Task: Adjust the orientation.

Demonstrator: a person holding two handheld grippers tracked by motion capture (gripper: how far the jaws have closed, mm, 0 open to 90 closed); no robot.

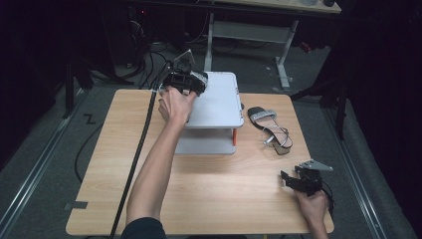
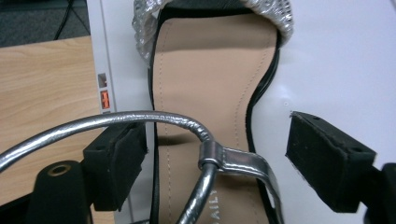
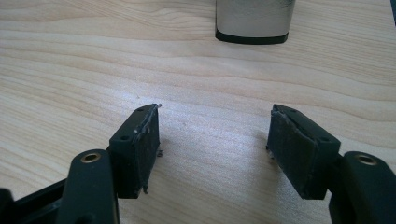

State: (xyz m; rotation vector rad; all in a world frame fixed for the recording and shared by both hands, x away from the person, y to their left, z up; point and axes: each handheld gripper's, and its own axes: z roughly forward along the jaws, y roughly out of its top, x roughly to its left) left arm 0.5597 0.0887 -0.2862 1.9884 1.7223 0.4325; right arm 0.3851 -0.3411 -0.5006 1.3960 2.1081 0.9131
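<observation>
A sandal [image 2: 210,70] with a tan insole, silver straps and a glittery toe band lies on a white raised shelf [image 1: 219,107] at the shelf's far left corner. My left gripper [image 2: 212,128] is over its heel end with the jaws wide apart. The sandal lies between the pads [image 2: 327,158], and neither pad presses on it. A silver ankle strap [image 2: 140,119] arches over the left pad. In the high view the left gripper [image 1: 185,80] sits at that corner. The matching sandal [image 1: 271,129] lies on the table right of the shelf. My right gripper [image 3: 217,114] stands open over bare wood, facing that sandal's block heel [image 3: 254,21].
The wooden table [image 1: 209,189] has free room in front of the shelf and at its left. The left gripper's cable [image 1: 142,144] runs along the left side of the table. A desk frame and cables stand on the floor beyond the far edge.
</observation>
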